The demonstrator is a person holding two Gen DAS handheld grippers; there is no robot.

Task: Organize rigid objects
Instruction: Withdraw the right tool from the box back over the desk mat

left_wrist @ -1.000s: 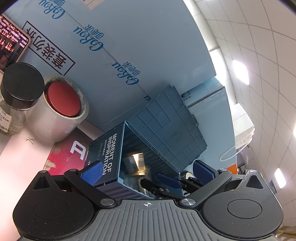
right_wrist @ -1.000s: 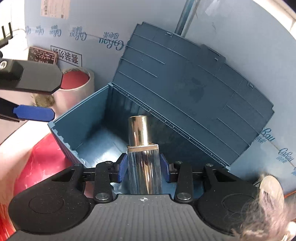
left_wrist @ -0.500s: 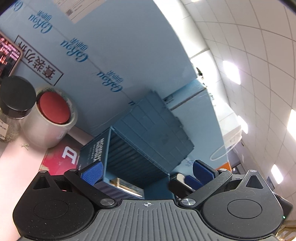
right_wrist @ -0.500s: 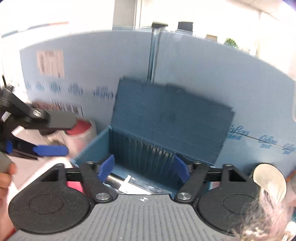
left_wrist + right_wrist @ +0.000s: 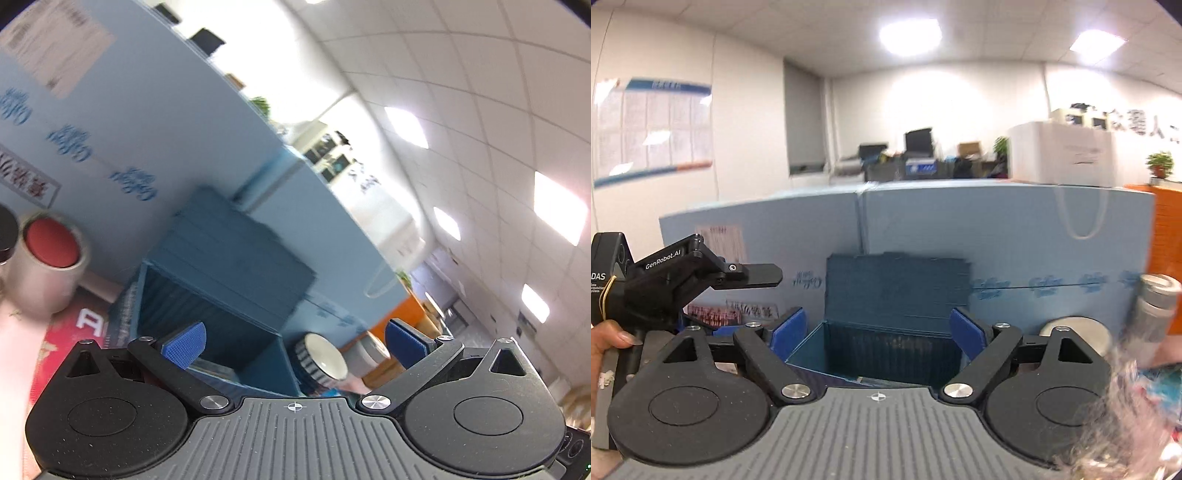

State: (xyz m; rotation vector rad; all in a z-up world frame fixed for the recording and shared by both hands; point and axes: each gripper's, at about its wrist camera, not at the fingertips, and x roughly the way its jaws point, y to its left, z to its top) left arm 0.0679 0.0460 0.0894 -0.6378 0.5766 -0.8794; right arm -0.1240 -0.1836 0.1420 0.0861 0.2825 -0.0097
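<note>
Released, the perfume bottle [image 5: 866, 380] now lies inside the blue box [image 5: 886, 350] as the right gripper [image 5: 877, 330] has just spread its jaws, empty, while the left gripper [image 5: 295, 341] hangs wide apart too.

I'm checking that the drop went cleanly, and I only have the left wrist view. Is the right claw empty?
Observer: Yes. The right claw is open; its jaws have just been opening, and nothing sits between the pads.
Operator: What is it pointed at?
Observer: It faces the open dark blue box, which shows in the gap between its pads.
Operator: Anything crowding it on its own right?
Observer: A fluffy clump fills the lower right of the right wrist view, close beside the claw's body. It is too blurred to name.
</note>
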